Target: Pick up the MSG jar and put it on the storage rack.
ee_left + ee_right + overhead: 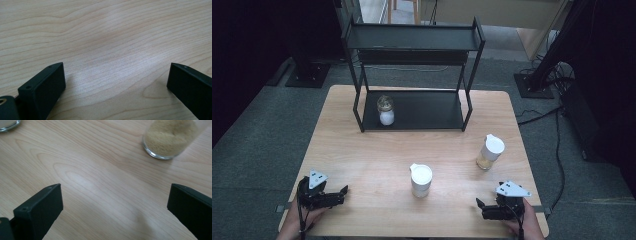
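Observation:
Three jars are in sight. A white-lidded jar (421, 180) stands in the middle of the wooden table (362, 150). To its right is a white-lidded jar of tan granules (490, 152), whose base (170, 141) fills the upper right of the right gripper view. A glass jar of white powder (386, 110) sits on the lower level of a black shelf (422, 112). My left gripper (343, 193) rests open at the front left over bare wood (115, 75). My right gripper (480, 206) is open at the front right, short of the tan jar (115, 195).
The black two-level shelf's upper level (412, 37) holds nothing. The base of another jar (7, 124) peeks in at the right gripper view's top left. Black stands (307, 72) and cables (557, 130) are on the floor around the table.

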### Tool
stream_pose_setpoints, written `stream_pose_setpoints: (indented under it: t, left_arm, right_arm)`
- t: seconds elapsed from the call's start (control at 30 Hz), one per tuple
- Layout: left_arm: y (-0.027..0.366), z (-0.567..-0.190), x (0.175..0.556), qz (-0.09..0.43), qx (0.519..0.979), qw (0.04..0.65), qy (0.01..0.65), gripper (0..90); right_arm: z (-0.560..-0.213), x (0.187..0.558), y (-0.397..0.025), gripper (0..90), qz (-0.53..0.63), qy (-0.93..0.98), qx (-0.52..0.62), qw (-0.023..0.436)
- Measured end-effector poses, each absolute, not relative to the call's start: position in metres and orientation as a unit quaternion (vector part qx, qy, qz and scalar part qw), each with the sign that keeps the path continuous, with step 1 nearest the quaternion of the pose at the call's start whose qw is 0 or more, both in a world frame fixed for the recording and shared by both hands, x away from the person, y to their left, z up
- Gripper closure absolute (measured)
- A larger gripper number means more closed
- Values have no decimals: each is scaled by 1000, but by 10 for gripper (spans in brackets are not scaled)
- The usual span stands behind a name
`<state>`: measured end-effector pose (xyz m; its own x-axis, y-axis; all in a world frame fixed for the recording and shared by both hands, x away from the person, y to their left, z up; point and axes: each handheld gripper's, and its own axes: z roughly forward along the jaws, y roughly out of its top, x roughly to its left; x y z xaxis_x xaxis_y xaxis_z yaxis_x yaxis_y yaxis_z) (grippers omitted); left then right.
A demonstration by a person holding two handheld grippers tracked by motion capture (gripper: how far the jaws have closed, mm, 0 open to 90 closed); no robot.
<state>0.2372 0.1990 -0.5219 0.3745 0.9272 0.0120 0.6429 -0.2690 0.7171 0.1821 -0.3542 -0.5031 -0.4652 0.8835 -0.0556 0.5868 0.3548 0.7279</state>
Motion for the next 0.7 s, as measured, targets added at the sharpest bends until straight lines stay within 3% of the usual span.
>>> stream_pose_setpoints:
  t: [0.7]
  left_arm:
    - [199,-522,238,221,767,321,510,19]
  right_arm:
    - [-486,191,-291,0,353,816,407,209]
